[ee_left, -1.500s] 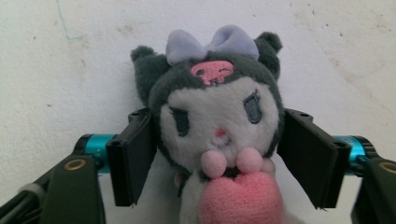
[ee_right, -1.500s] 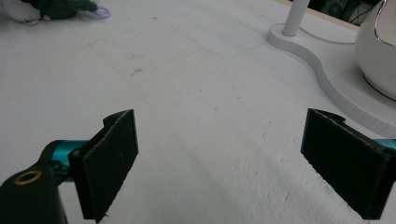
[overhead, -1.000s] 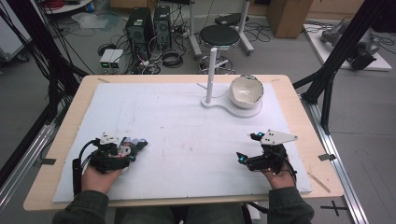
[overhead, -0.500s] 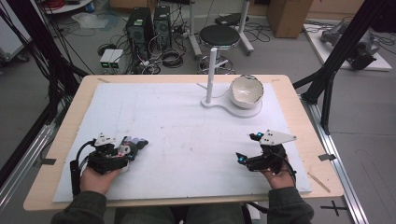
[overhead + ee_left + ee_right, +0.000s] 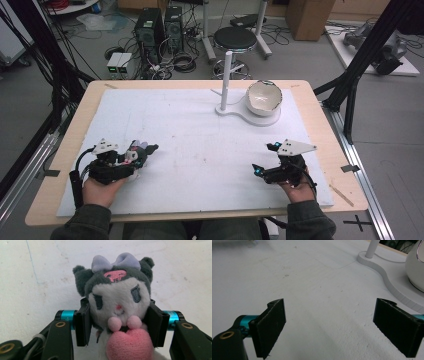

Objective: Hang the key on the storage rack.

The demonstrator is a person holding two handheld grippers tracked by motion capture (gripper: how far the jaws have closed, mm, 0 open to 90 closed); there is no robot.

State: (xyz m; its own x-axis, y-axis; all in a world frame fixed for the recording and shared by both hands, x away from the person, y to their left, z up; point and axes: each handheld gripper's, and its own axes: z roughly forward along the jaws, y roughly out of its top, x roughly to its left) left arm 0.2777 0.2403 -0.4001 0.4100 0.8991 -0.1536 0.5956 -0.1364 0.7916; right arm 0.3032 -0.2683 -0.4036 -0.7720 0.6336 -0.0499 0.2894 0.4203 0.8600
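High view: left gripper (image 5: 142, 152) low at table's (image 5: 200, 145) near-left, bowl (image 5: 264, 97) well apart far right.
Left gripper view: jaws clamped on plush toy (image 5: 117, 302) at the cheeks; soft, could squirm out w/ a quick lift.
Right gripper view: right gripper (image 5: 337, 327) spread wide, empty.

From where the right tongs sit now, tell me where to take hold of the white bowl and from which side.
Grip the white bowl by its rim on the near side, one jaw inside and one outside. It sits tilted on the white stand, its opening turned toward the person, so that edge is exposed; the round outer wall looks too wide and smooth to span. The right tongs are open and empty.
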